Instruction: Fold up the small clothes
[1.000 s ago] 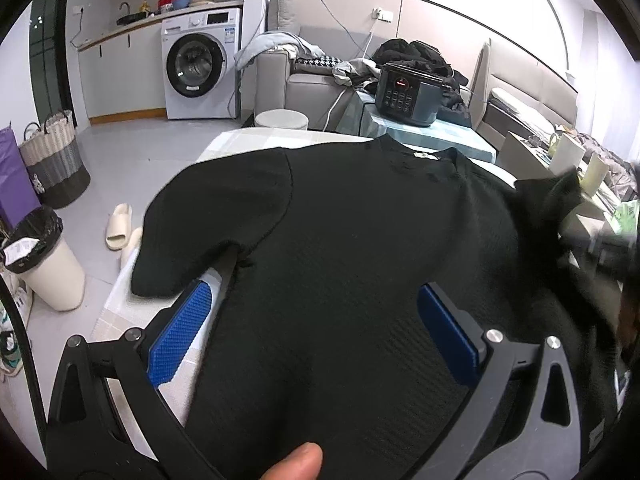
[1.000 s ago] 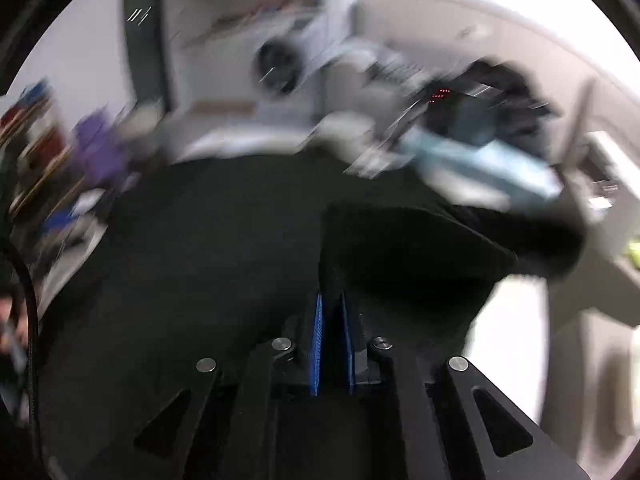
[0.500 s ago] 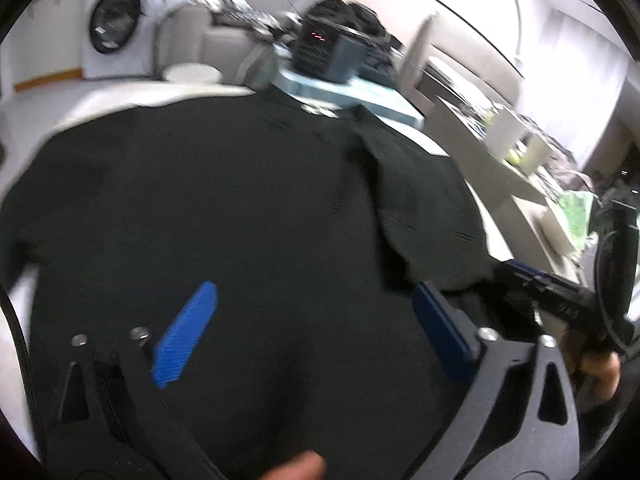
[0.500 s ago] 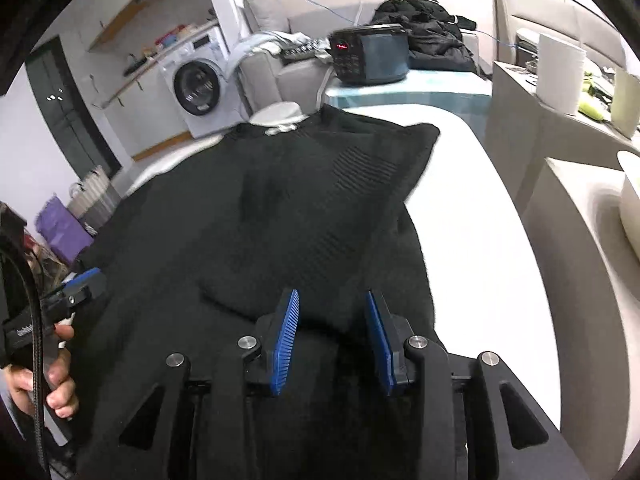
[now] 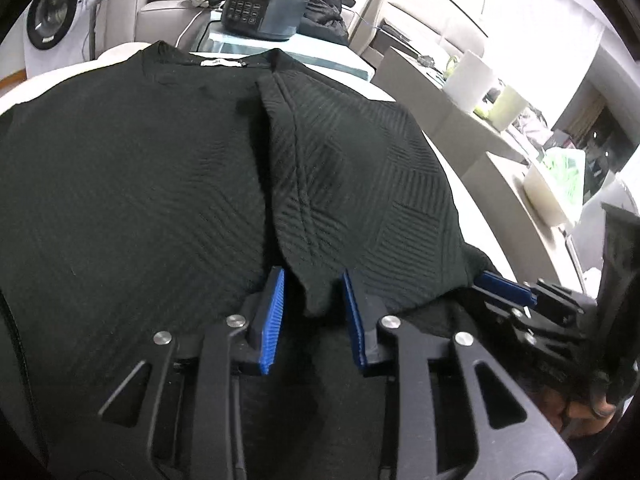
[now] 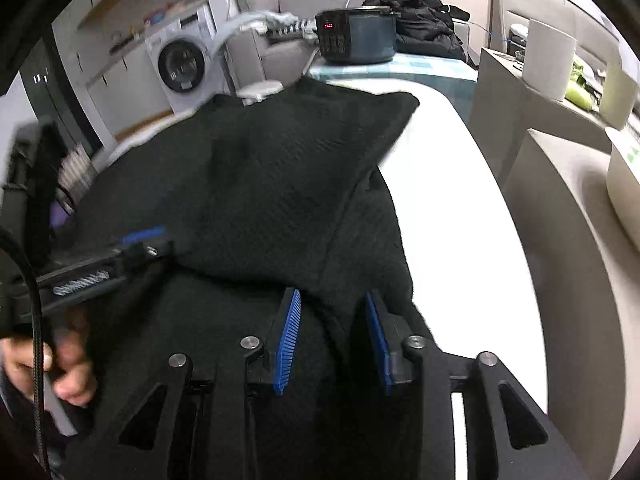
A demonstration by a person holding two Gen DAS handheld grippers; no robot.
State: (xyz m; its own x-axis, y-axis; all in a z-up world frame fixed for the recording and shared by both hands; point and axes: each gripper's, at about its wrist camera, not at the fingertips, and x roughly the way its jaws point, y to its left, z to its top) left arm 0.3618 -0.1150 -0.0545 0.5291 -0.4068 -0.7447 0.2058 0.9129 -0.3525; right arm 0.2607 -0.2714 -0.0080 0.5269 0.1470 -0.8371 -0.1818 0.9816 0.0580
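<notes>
Left claw (image 5: 313, 298) sits low over the black shirt (image 5: 132, 184), pointing steeply down, its blue pads (image 5: 273, 320) drawn in close after just closing. A tip of the folded-over shirt flap (image 5: 360, 168) hangs between them, but a gap shows on each side of the cloth, so the pads are not pressing on it. The shirt lies spread on a white surface (image 5: 476, 208) with its collar at the far end, and its right side is turned over onto the middle, leaving a long crease down the front.

Further right in the left wrist view, the right claw (image 5: 505, 285) comes in from the edge at the flap's lower corner, with part of a hand (image 5: 588, 412) below it. From its own camera, the right claw (image 6: 333, 326) also points down at the shirt (image 6: 280, 184), its jaws having just narrowed; a ridge of bunched cloth stands between the blue pads (image 6: 289, 344), and whether they pinch it I cannot tell. The left claw (image 6: 145, 235) shows blurred at that view's left, held by a hand (image 6: 48, 364). White surface (image 6: 448, 216) lies bare to the right of the shirt.

Beyond the collar stand a dark cooker (image 5: 266, 8) on a pale blue cloth, a washing machine (image 5: 52, 20) at far left, and a paper roll (image 6: 548, 58) at far right.
</notes>
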